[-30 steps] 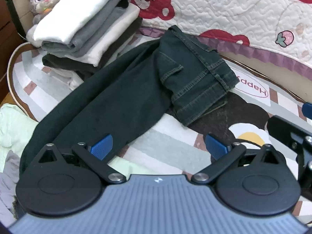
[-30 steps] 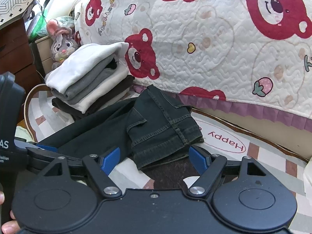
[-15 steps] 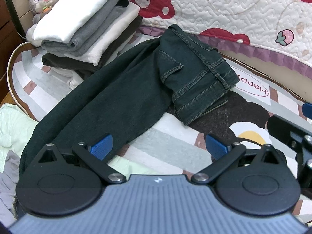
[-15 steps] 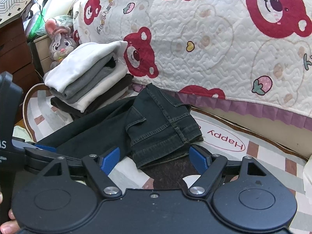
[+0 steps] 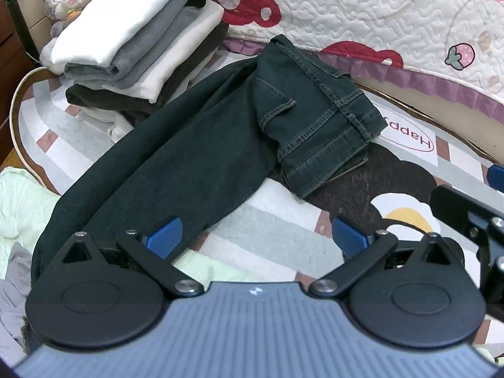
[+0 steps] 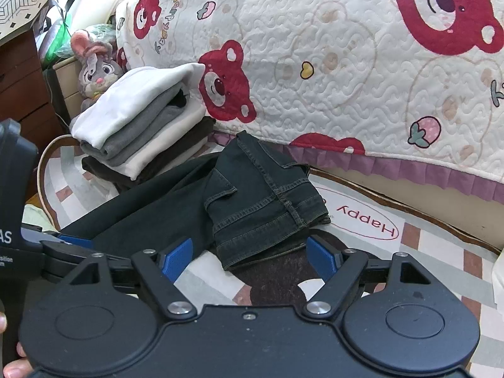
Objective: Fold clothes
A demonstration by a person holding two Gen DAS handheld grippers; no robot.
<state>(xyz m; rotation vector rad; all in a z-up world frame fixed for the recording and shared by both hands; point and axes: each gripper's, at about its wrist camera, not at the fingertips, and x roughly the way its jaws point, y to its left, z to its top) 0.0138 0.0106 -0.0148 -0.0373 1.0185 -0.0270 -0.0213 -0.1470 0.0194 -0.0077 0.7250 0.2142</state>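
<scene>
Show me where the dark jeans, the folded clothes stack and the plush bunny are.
dark jeans (image 5: 176,163): left wrist view, on the leg.
folded clothes stack (image 5: 126,25): left wrist view, top white garment.
plush bunny (image 6: 96,71): right wrist view, its face.

Wide-spread left tongs (image 5: 256,236) over dark jeans (image 5: 195,154)

The left gripper (image 5: 256,236) has a ribbed blue-grey body, two round black discs, black link arms with silver pivot screws and blue ridged fingertips — a small white mark sits at its 12 o'clock edge. The right gripper (image 6: 249,253) is all black, with blue fingertips, silver screws and triangular cut-outs — fingertips of a hand (image 6: 11,367) show at 8 o'clock.
</scene>
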